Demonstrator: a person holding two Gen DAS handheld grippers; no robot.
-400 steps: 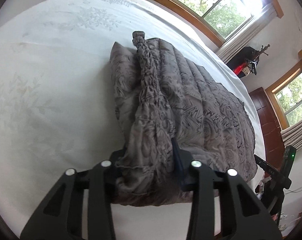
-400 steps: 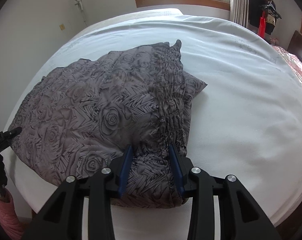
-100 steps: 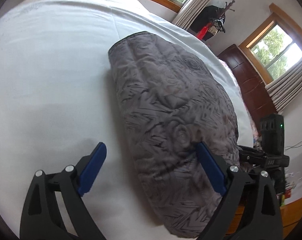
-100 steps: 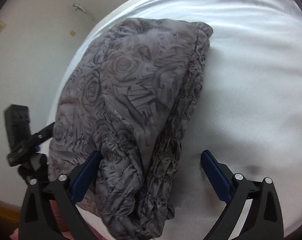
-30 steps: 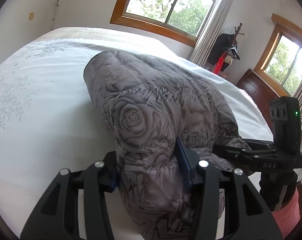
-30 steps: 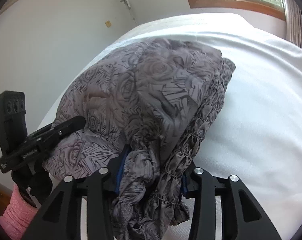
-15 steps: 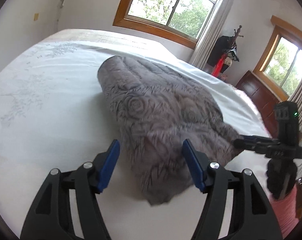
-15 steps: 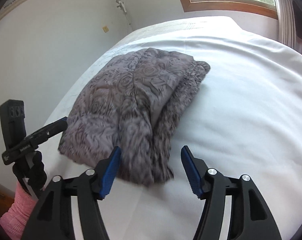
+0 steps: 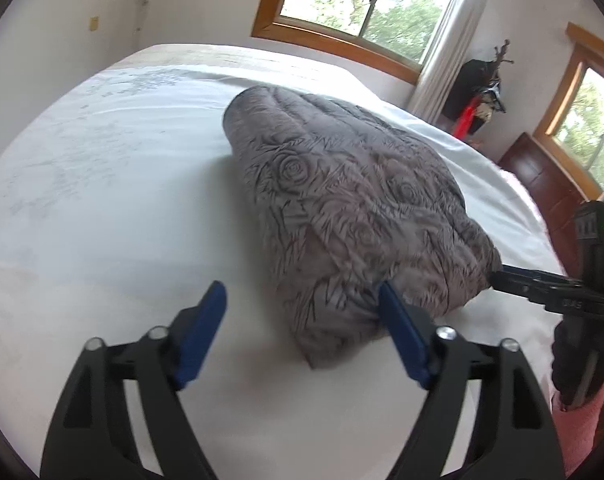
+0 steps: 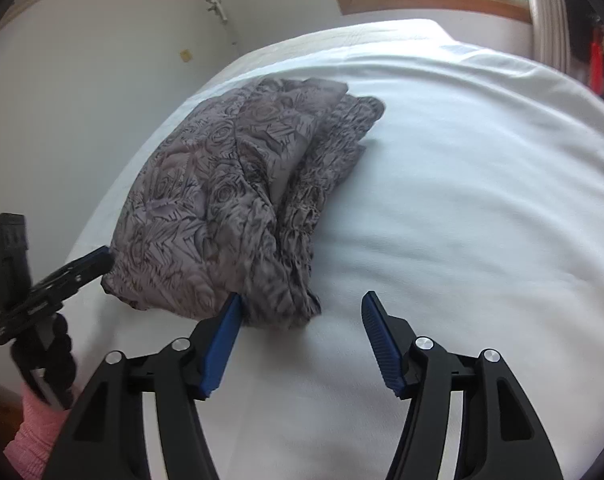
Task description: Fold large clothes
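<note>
Garment (image 9: 353, 216) sits folded into a compact bundle on the bed (image 9: 102, 200), grey rose print, resting on the white sheet with nothing holding it. Left tool (image 9: 302, 332) has its jaws spread wide and empty; the near corner of the garment lies between the blue pads, right pad just beside or maybe touching the fabric, can't tell which. Right tool (image 10: 302, 336) is likewise spread and empty, left pad at the near edge of the garment (image 10: 238, 208), right pad over bare sheet. Reading: both tools flank the near end of the garment because that's where the last fold was set down, one per corner, so the edge lands square. From the right wrist view the gathered elastic band runs along the garment's right side, layers stacked slightly offset, so the fold looks loose, not crisp. Garment lies close to the bed edge nearest the tools, window (image 9: 365, 4) well beyond its far end. Judgement: fold looks essentially done; possibly one more half-fold or a tidy of the offset band. Risk: puffy fabric springing open.
</note>
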